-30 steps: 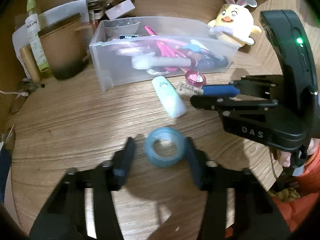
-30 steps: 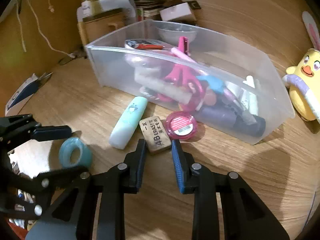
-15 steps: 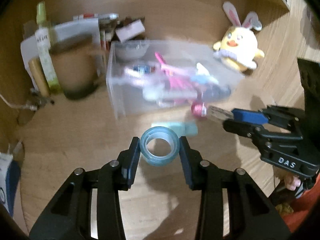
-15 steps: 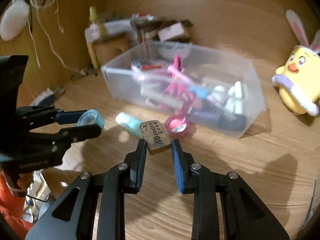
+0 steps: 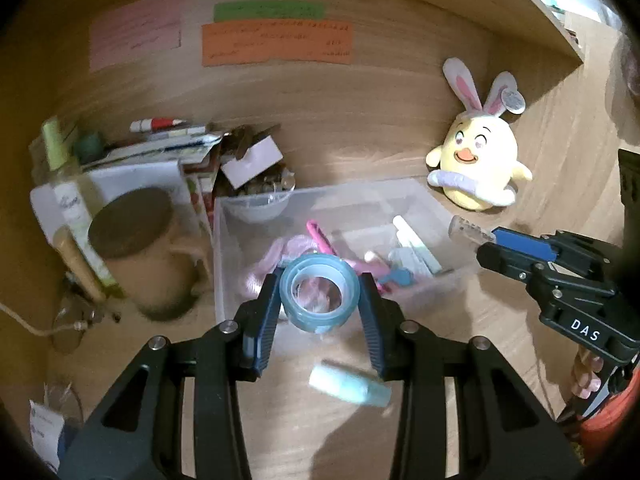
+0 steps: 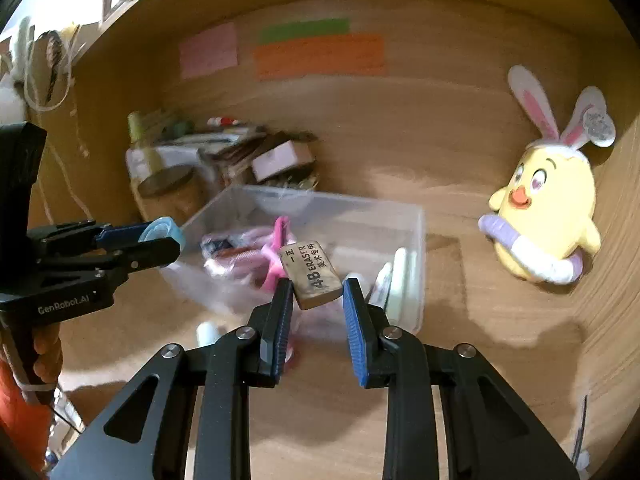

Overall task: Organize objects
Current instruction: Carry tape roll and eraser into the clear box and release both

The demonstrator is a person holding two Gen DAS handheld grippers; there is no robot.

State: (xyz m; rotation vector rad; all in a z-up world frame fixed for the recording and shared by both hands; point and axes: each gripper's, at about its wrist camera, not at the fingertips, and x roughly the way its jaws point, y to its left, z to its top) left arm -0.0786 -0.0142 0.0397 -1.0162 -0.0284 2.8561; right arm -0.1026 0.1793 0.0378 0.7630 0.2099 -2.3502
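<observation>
The left gripper (image 5: 319,300) is raised off the desk and tipped downward, its two black fingers (image 5: 267,312) pressed against opposite sides of a blue tape roll (image 5: 318,298), which is clamped upright between the pads. Beside it, on its right and at about the same height, the right gripper (image 6: 316,294) also points downward, its blue-padded fingers (image 6: 354,320) pinching a worn eraser (image 6: 310,276) by its near end, slightly askew. Seen from the left gripper, the person's fingers (image 5: 585,374) curl around the right gripper's handle; a hand (image 6: 46,346) above an orange sleeve grips the left handle
</observation>
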